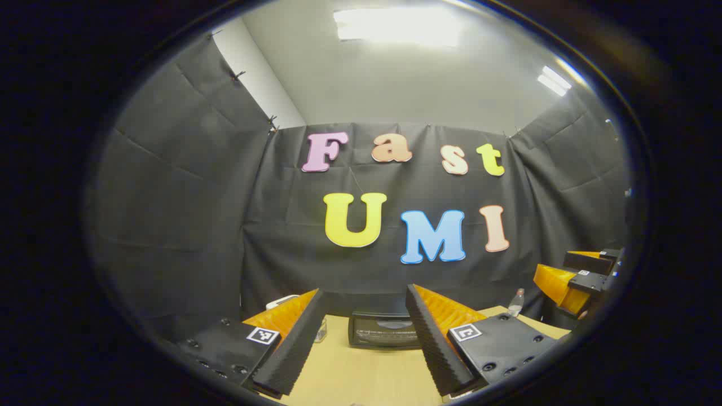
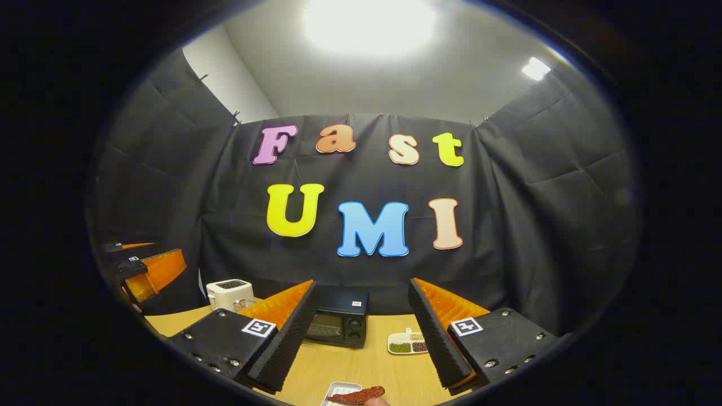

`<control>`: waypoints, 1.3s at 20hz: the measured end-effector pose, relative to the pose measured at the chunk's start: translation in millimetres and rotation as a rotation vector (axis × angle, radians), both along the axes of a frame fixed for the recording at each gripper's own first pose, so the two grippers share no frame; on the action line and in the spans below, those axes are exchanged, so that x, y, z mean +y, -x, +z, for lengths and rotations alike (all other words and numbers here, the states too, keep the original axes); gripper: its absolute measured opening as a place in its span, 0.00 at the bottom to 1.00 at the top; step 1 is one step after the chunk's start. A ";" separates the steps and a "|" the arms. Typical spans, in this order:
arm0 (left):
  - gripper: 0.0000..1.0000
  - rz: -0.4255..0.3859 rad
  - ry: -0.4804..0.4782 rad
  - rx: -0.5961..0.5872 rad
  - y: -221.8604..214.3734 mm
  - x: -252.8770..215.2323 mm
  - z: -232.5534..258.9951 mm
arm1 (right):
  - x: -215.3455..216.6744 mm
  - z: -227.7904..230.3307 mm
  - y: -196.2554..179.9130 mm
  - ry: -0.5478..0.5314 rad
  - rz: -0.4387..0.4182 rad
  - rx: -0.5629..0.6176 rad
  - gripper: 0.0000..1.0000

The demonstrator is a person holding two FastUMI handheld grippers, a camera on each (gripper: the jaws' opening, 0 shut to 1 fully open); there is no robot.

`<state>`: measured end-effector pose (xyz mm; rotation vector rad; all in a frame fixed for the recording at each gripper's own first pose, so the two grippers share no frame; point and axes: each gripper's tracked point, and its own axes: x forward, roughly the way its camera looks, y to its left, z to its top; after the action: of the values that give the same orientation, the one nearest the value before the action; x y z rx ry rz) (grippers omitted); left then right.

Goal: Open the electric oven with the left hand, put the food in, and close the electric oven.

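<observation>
2 tongs agape, 1 oven shut

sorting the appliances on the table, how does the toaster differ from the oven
The small cream-white toaster is pale and boxy with slots on top; the black electric oven is dark, wider, with a glass front door and knobs at its right. The toaster stands left of the oven. Both sit upright on the light wooden table by the booth wall.

The pale wooden tabletop has a smooth matt grain. The small black electric oven has a glossy glass door, beside a white glossy plastic toaster.
</observation>
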<state>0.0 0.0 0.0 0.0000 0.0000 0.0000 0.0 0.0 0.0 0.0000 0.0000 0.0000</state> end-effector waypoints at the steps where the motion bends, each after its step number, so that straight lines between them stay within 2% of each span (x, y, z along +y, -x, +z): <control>1: 0.94 -0.009 0.006 0.008 -2.3 -2.3 -4.2 | -0.9 2.2 0.7 -0.007 -0.006 -0.009 0.96; 2: 0.98 -0.019 0.012 0.013 -3.4 -5.8 -6.0 | -3.7 2.8 2.1 -0.008 -0.014 -0.016 0.96; 3: 0.94 -0.028 0.014 0.018 -5.2 -8.7 -8.8 | -6.4 3.0 3.0 -0.003 -0.019 -0.019 0.96; 7: 0.94 -0.048 -0.001 0.022 -11.0 -16.4 -12.6 | -23.0 -0.8 9.1 0.007 -0.043 -0.012 0.96; 9: 0.98 -0.060 0.011 0.017 -12.5 -21.9 -9.9 | -32.2 -4.4 11.0 -0.001 -0.057 -0.002 0.96; 13: 0.94 -0.073 0.030 0.002 -10.6 -31.7 -7.9 | -46.0 -8.2 9.2 -0.003 -0.067 0.008 0.96; 16: 0.94 -0.068 0.028 0.002 -13.1 -41.1 -9.6 | -52.6 -9.1 3.9 -0.003 -0.055 0.008 0.96; 17: 0.98 -0.065 0.025 0.003 -14.3 -44.6 -11.1 | -55.4 -9.3 2.8 -0.003 -0.049 0.004 0.97; 22: 0.98 -0.055 0.000 -0.003 -25.7 -66.4 -17.1 | -72.5 -16.4 -4.5 0.016 -0.007 0.001 0.97; 26: 0.94 -0.042 0.049 -0.005 -46.3 -78.6 -29.0 | -90.4 -20.8 -10.1 -0.002 0.019 -0.012 0.96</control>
<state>46.3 -78.6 -29.0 -0.0490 -0.0053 -0.0417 10.1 -90.4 -20.8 0.0023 -0.0119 0.0194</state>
